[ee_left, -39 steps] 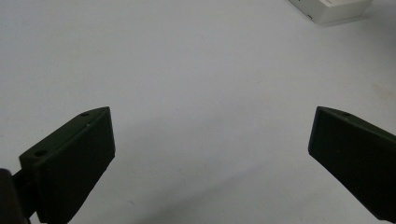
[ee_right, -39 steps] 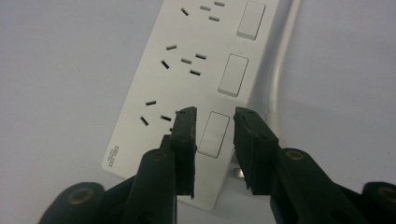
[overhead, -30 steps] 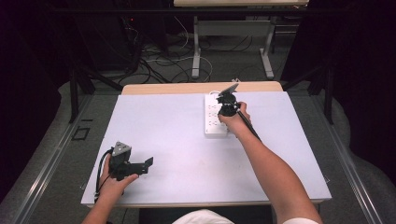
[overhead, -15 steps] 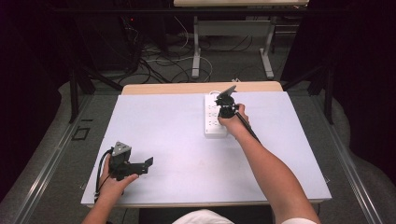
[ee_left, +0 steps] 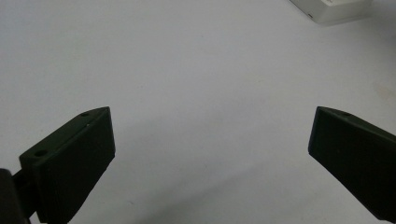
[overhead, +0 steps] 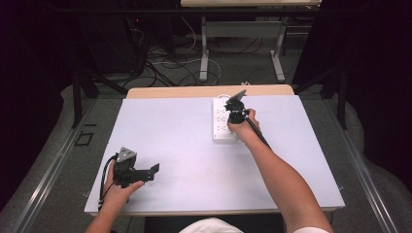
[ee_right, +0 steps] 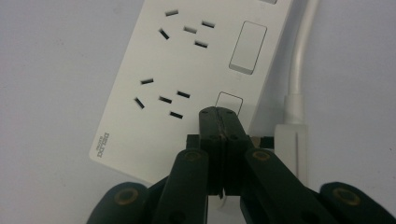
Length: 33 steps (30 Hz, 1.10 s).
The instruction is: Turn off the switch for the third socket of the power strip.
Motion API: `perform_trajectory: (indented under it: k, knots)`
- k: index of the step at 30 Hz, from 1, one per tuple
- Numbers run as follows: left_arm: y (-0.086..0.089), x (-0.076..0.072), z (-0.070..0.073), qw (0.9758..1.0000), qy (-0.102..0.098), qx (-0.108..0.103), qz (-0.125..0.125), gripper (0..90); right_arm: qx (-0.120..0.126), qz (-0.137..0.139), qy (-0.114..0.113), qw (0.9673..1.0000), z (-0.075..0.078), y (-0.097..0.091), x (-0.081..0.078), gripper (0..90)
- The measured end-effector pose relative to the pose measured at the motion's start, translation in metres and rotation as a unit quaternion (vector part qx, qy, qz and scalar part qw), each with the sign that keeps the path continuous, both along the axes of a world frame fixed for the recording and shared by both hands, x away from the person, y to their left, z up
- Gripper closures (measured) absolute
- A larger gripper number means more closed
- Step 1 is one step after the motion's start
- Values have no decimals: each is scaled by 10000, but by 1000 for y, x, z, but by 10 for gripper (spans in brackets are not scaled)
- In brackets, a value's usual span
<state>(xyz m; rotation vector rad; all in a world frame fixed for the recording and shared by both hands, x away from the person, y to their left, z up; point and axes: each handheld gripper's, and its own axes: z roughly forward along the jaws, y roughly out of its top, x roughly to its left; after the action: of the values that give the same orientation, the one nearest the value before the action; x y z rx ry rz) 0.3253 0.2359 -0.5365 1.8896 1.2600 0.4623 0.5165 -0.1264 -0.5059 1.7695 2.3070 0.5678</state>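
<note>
Right gripper [ee_right: 219, 114] closed, against power strip [ee_right: 187, 70] switch

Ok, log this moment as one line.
right gripper: shut, tips at power strip switch | left gripper: open, nothing between, over table | white plug: beside strip

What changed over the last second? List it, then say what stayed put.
The right gripper has just closed its jaws; they now meet with nothing between them, tips at a switch on the power strip. Neither hand visibly shifted. The left gripper stays open near the table's front edge, and the strip lies where it was.
</note>
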Motion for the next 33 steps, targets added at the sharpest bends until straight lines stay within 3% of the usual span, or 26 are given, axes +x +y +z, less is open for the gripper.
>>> perform_trajectory:
  k: [6,11,13,16,33]
  knots:
    - [0,0,1,10000,24,18,-39,6,-76,-39,48,10000,0,0,-1,900]
    - [0,0,1,10000,40,24,-45,6,-13,-38,14,10000,-4,-1,-1,900]
    - [0,0,1,10000,42,20,-46,6,128,-59,-18,9999,-4,-2,-1,900]
    - [0,0,0,10000,47,19,-43,6,25,-27,76,10000,-3,-2,-1,900]
    - [0,0,1,10000,37,11,-28,6,62,-57,54,10000,-3,-2,-1,896]
